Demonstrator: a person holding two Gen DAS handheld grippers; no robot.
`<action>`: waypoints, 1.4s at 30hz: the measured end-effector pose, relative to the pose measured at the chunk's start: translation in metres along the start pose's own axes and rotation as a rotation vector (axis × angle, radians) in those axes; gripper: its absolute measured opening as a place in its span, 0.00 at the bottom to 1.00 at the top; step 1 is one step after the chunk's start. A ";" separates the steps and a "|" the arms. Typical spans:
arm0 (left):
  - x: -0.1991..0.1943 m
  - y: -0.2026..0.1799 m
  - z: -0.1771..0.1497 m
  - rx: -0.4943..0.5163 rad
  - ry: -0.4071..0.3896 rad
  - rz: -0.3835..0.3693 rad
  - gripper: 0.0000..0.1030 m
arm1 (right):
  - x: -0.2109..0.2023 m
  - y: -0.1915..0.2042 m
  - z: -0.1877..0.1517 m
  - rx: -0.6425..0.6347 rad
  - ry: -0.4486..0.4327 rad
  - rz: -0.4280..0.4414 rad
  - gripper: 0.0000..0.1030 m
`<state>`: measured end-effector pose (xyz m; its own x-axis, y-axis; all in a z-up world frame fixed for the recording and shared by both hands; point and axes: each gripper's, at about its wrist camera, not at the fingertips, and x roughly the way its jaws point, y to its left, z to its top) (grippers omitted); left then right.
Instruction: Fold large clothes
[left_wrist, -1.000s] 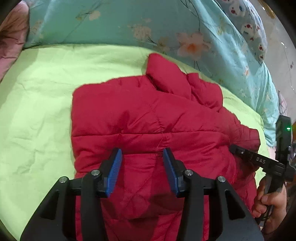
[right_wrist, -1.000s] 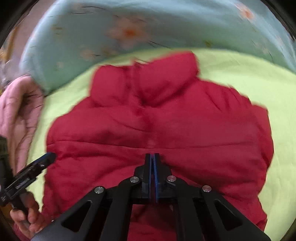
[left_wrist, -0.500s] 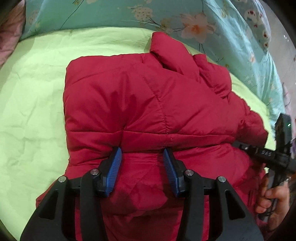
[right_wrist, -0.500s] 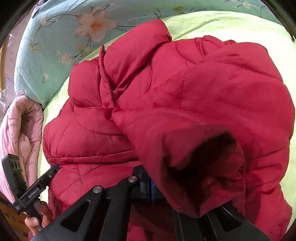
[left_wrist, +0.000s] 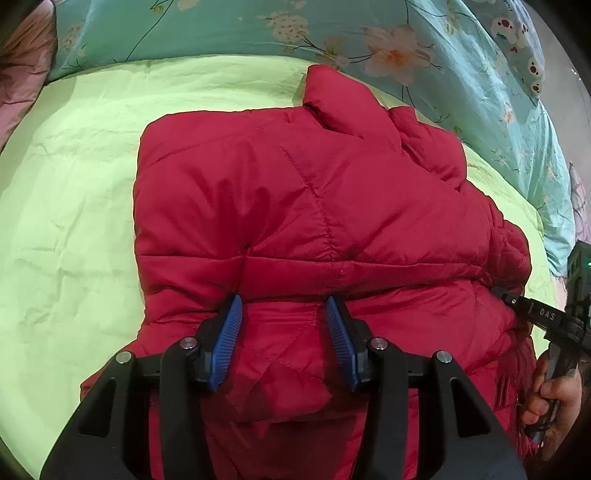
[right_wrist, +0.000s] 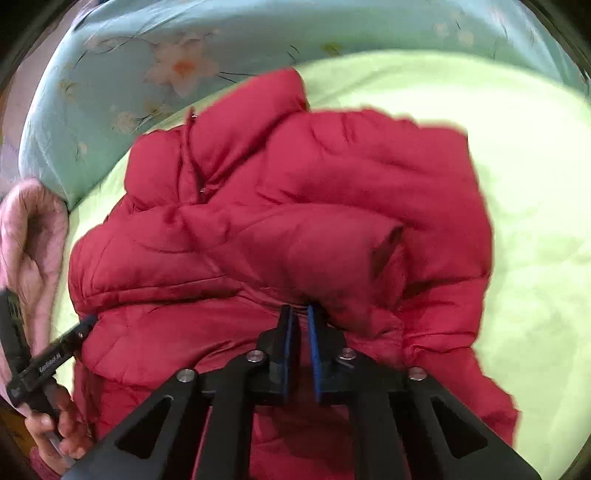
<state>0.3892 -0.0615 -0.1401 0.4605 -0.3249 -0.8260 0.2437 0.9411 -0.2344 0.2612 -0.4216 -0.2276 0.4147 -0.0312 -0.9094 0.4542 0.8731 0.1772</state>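
holding a fold of the red quilted puffer jacket (left_wrist: 317, 206) in my left gripper (left_wrist: 284, 336); right gripper (right_wrist: 300, 341) pinched nearly closed beneath the sleeve, newly laid across mid-bed on the lime-green sheet (left_wrist: 74, 206); side fold done.

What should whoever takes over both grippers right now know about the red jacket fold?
Left gripper: fingers part-way apart with thick hem fabric of the red puffer jacket between them, apparently gripped.
Right gripper: fingers all but closed under the sleeve; a pinch isn't clear.
Jacket lies on the green sheet, collar toward the floral bedding.
Done: one sleeve is laid across the body.
Left: probably fold the hem up toward the collar and tidy the bundle.
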 end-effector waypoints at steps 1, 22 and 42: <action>0.000 0.001 0.000 0.000 0.000 -0.004 0.45 | 0.001 -0.007 0.001 0.035 -0.003 0.018 0.00; -0.080 0.040 -0.045 -0.097 -0.057 0.020 0.52 | -0.072 0.002 -0.017 0.040 -0.059 0.102 0.23; -0.157 0.087 -0.165 -0.199 -0.022 -0.023 0.62 | -0.189 -0.052 -0.157 0.030 -0.071 0.170 0.58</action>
<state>0.1968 0.0866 -0.1152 0.4758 -0.3467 -0.8083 0.0822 0.9326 -0.3515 0.0353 -0.3846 -0.1246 0.5420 0.0804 -0.8365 0.3955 0.8539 0.3383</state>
